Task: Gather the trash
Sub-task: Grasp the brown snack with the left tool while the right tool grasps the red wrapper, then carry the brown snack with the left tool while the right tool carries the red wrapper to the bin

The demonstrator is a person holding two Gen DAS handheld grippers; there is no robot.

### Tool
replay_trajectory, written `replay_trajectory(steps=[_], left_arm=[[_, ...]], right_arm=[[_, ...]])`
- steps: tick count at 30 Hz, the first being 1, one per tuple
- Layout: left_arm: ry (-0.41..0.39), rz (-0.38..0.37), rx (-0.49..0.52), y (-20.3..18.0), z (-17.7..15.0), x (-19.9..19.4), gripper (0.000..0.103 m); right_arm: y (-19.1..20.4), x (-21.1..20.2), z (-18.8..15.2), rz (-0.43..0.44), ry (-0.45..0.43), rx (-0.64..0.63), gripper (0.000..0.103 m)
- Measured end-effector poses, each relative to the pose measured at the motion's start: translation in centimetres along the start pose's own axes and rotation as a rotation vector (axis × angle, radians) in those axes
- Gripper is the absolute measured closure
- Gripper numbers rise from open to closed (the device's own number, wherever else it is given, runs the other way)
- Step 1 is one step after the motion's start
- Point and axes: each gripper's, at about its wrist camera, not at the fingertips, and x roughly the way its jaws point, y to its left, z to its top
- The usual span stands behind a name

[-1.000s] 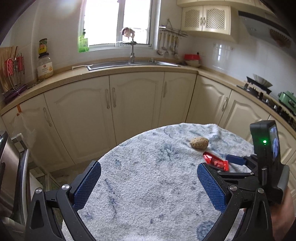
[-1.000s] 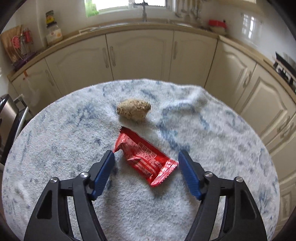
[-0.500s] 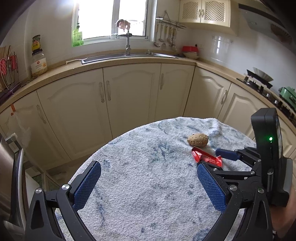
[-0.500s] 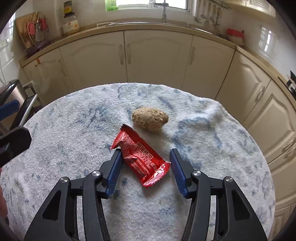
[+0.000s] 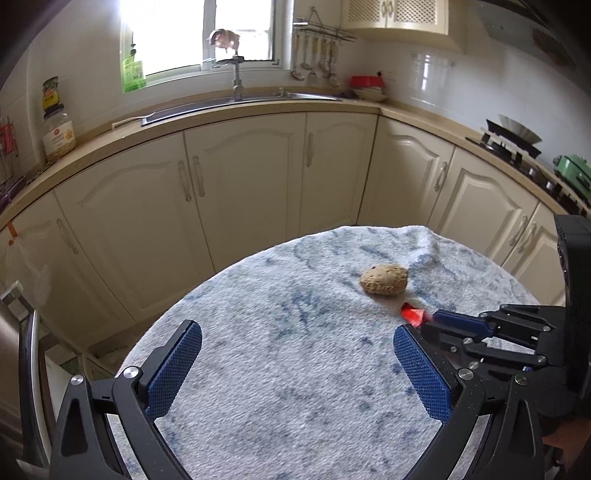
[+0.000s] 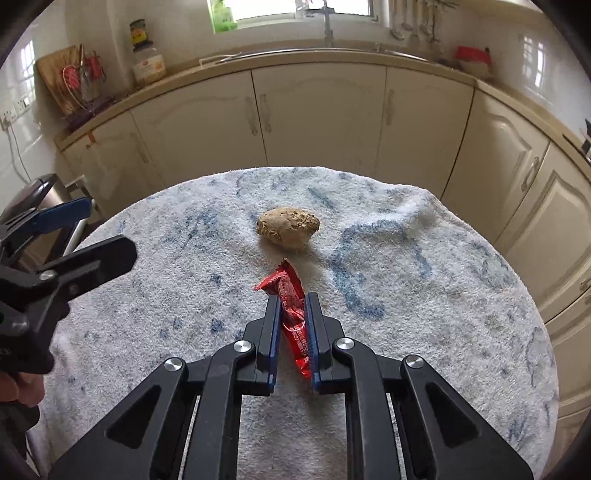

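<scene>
The pick-up step is in hand: low in the centre of the right wrist view, the right gripper (image 6: 291,301) is closing, its jaws pinching the red wrapper (image 6: 291,306) on the towel-covered table (image 6: 461,295), just below the brown lump (image 6: 288,227). The left gripper (image 5: 295,365) hangs wide and empty. Next, I judge, comes a clean lift toward a bin, then the lump.

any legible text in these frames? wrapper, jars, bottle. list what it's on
Nothing can be read for certain.
Red wrapper, pinched in the closing right gripper: white print, too small and crumpled to read.
Jar on the counter: orange and white label, blurred.
Yellow-labelled container on top of the jar: blurred.
Green bottle at the window: print washed out by backlight.
</scene>
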Motion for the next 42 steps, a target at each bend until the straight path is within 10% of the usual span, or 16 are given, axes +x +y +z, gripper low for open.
replay_trajectory(steps=[10,28,36,42], left_arm=[[0.016,0.029,-0.002,-1.2,-0.4,2.0,0.001],[0.056,0.007,0.107,-7.0,2.5,10.3,0.001],[0.125,-0.096,0.086,-7.1,3.1,13.0,0.062],[0.116,-0.13,0.054,-7.0,2.3,11.6,0.063]], right_arm=[[1.2,1.2,0.8,-0.019,0.009,-0.084,0.096],[-5.8,-2.5,-1.2,-0.005,-0.052,0.125,0.099],[-6.8,-2.3,-1.6,0.004,-0.064,0.159,0.099],[-6.7,-4.1,-2.2,-0.005,-0.087,0.168,0.099]])
